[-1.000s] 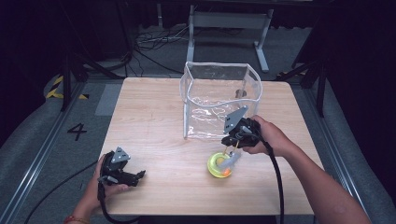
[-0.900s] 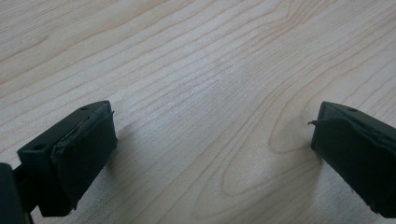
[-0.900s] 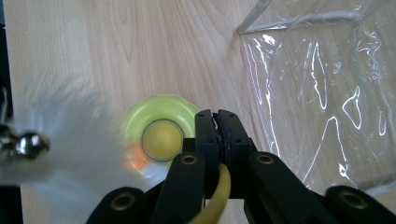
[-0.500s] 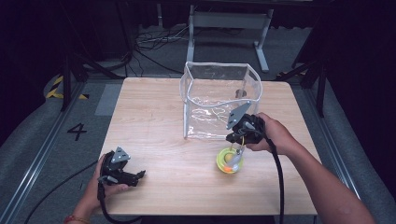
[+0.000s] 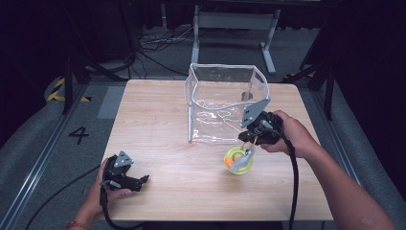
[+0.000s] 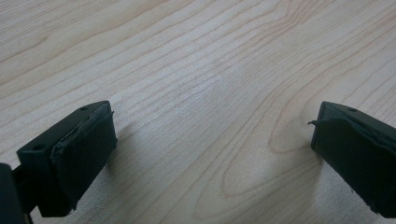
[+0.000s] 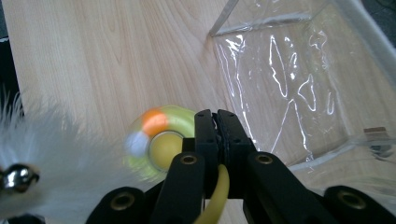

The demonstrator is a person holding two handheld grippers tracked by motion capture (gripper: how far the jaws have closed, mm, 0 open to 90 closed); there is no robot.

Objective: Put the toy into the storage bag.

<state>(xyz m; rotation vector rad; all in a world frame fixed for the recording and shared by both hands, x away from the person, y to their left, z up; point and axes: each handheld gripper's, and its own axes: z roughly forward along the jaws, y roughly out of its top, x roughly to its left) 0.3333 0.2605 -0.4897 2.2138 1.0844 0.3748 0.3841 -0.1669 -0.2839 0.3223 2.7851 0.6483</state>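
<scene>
High view: the right gripper [image 5: 248, 146] hangs over the table [image 5: 158, 124], just in front of the clear bag [image 5: 225, 103], with the yellow ring toy [image 5: 238, 160] below it. The left gripper [image 5: 139, 181] rests near the front-left edge, bare wood around it. A "4" [image 5: 79, 134] marks the floor.

Left gripper view: jaws spread wide, nothing between them.

Right gripper view: jaws clenched on a yellow cord [image 7: 215, 200] above the blurred yellow ring toy [image 7: 161, 142]; a white feather [image 7: 60, 163] and a small bell [image 7: 16, 179] show at left.
</scene>
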